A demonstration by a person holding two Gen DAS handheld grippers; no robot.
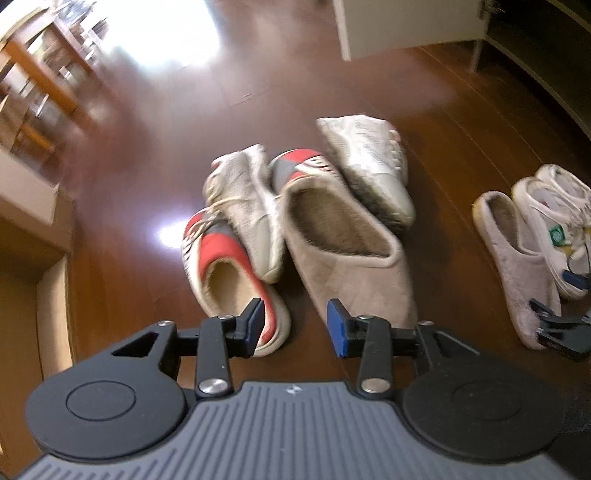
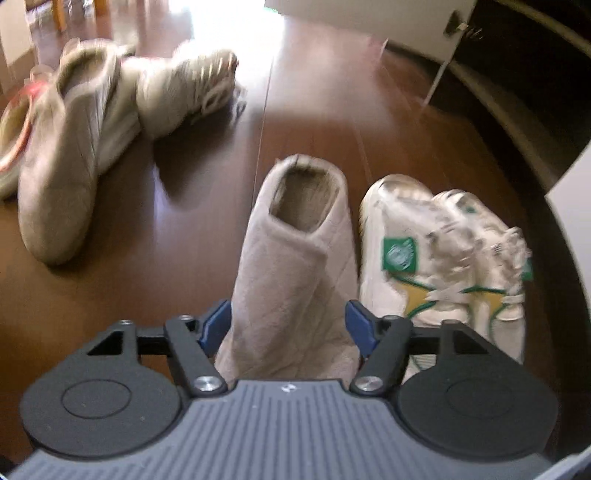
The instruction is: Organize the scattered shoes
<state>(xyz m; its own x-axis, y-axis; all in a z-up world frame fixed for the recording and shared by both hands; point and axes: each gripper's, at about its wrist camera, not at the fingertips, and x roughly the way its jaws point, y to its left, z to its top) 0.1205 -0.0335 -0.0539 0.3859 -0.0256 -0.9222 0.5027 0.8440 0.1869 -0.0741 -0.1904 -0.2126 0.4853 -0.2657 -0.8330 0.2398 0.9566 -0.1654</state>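
Note:
A pile of shoes lies on the wooden floor. It holds a large beige slipper (image 1: 347,240), two red-and-grey slippers (image 1: 229,266) (image 1: 299,166) and two grey-white sneakers (image 1: 243,206) (image 1: 369,162). My left gripper (image 1: 295,325) hovers open just in front of the pile, with only floor between its blue pads. To the right, a second beige slipper (image 2: 295,251) lies beside a pair of white sneakers with green patches (image 2: 424,251). My right gripper (image 2: 288,326) stands open astride this slipper's toe, its pads at the sides without pressing. The same gripper (image 1: 556,293) shows in the left wrist view.
Wooden chair or table legs (image 1: 40,81) and a cardboard box (image 1: 33,192) stand at the left. A white cabinet panel (image 1: 406,26) is at the back, with a dark opening (image 2: 517,74) at the right. Bare floor (image 2: 314,92) lies between the two shoe groups.

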